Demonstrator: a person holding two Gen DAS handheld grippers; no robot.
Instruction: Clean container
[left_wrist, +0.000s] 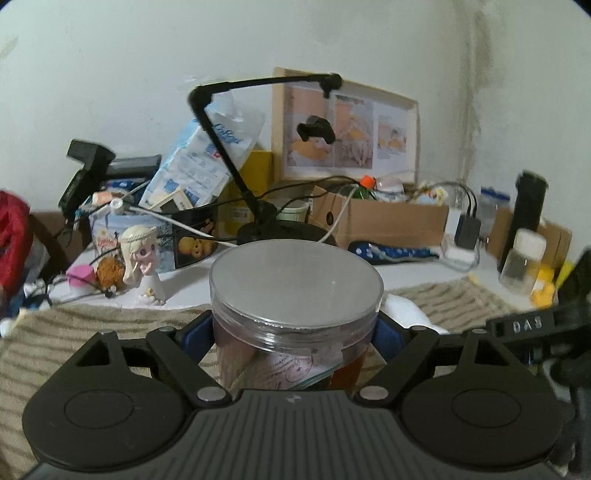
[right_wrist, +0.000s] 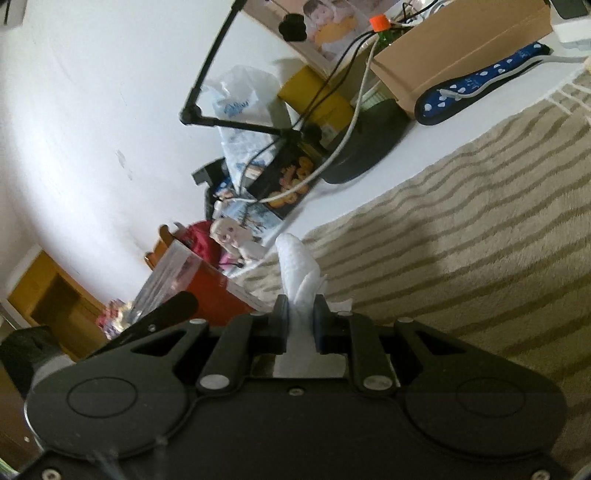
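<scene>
A clear plastic container (left_wrist: 295, 295) with a flat lid and a paper label stands upright between the fingers of my left gripper (left_wrist: 295, 332), which is shut on its sides above the striped towel (left_wrist: 92, 332). My right gripper (right_wrist: 300, 321) is shut on a rolled white paper tissue (right_wrist: 299, 269) that sticks out past the fingertips, tilted over the same towel (right_wrist: 461, 240). The container also shows at the left of the right wrist view (right_wrist: 177, 277), beside the right gripper. Part of the right gripper shows at the right edge of the left wrist view (left_wrist: 535, 328).
The table behind is crowded: a black stand with an arm (left_wrist: 258, 155), a doll figurine (left_wrist: 142, 262), a cookie tin (left_wrist: 184, 240), a cardboard box (left_wrist: 384, 218), a small clear bottle (left_wrist: 522, 262), a black flask (left_wrist: 524, 218), a blue pouch (left_wrist: 391, 253) and cables.
</scene>
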